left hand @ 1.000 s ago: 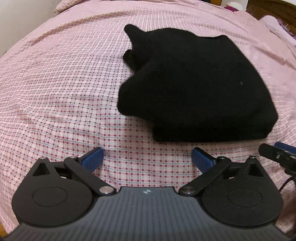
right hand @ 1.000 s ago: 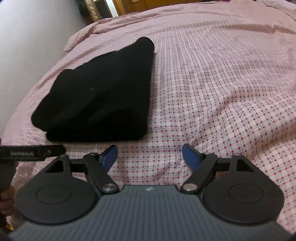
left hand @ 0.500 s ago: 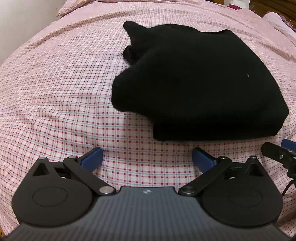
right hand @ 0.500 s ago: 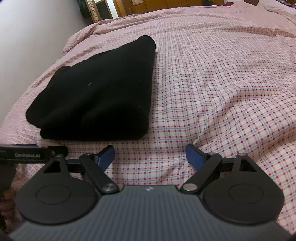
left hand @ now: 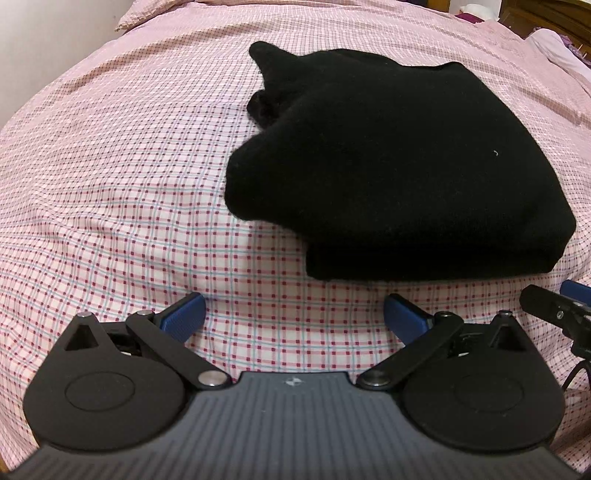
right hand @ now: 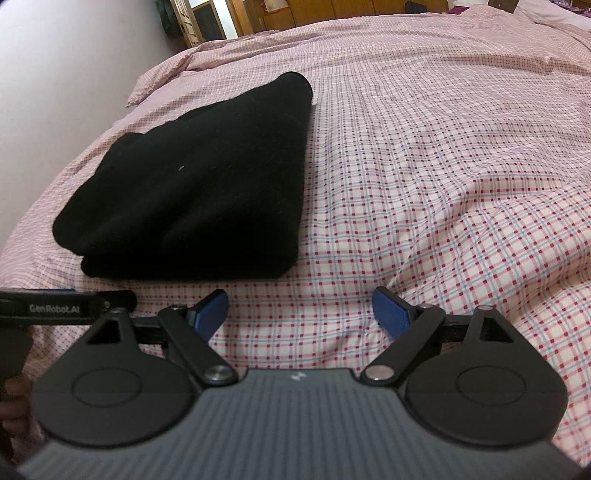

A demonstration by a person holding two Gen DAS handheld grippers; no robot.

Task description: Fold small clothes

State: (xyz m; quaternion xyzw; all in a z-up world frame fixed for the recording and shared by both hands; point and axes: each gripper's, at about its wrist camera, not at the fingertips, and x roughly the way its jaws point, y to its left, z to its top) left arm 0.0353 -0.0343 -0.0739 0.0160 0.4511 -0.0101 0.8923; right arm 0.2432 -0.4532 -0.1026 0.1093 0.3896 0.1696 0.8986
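The black garment (left hand: 399,177) lies folded into a thick, roughly rectangular bundle on the bed (left hand: 110,177), which is covered by a pink sheet checked with red dots and pale blue lines. In the left wrist view the bundle sits ahead and to the right of centre, its near folded edge just beyond the fingers; a loose end of fabric (left hand: 266,62) sticks out at the far left corner, and a rounded fold bulges toward the left. A tiny white speck shows on its top surface. In the right wrist view the same bundle (right hand: 207,184) lies ahead and to the left, its long right edge straight and its near edge stacked in at least 2 layers.

The left gripper (left hand: 293,319) hovers over bare sheet just short of the garment, its 2 blue-padded fingers (left hand: 183,317) spread wide apart and holding nothing. The right gripper (right hand: 300,314) is in the same state, its fingers (right hand: 391,314) parted with only checked sheet between them, apart from the garment's near right corner.

Each view catches an edge of the other gripper: a black part at the right edge of the left view, and a black bar printed "GenRobot.AI" at the left edge of the right view. Wooden furniture (right hand: 295,14) stands beyond the far side of the bed, and a pale wall (right hand: 74,55) runs along the left.
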